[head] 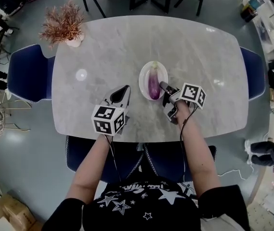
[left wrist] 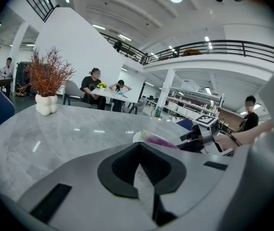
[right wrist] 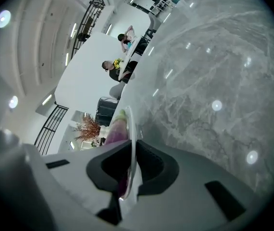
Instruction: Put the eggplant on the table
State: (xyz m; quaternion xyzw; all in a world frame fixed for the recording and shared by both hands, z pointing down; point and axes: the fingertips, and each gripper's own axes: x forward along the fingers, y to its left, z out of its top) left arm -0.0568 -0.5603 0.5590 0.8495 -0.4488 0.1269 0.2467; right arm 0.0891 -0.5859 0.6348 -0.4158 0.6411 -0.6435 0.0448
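Note:
A purple eggplant (head: 153,84) lies on a small white plate (head: 144,71) near the middle of the grey marble table (head: 103,47). My right gripper (head: 163,86) is at the plate's right rim and shut on it. In the right gripper view the plate rim (right wrist: 132,129) runs between the jaws, with the eggplant (right wrist: 116,129) just to its left. My left gripper (head: 125,88) rests low over the table left of the plate, shut and holding nothing. In the left gripper view the eggplant (left wrist: 162,141) and plate (left wrist: 138,137) show ahead of it.
A dried plant in a white pot (head: 64,25) stands at the table's far left corner. Blue chairs (head: 28,71) flank the table, one also at the right (head: 254,71). People sit at a distant table (left wrist: 96,83).

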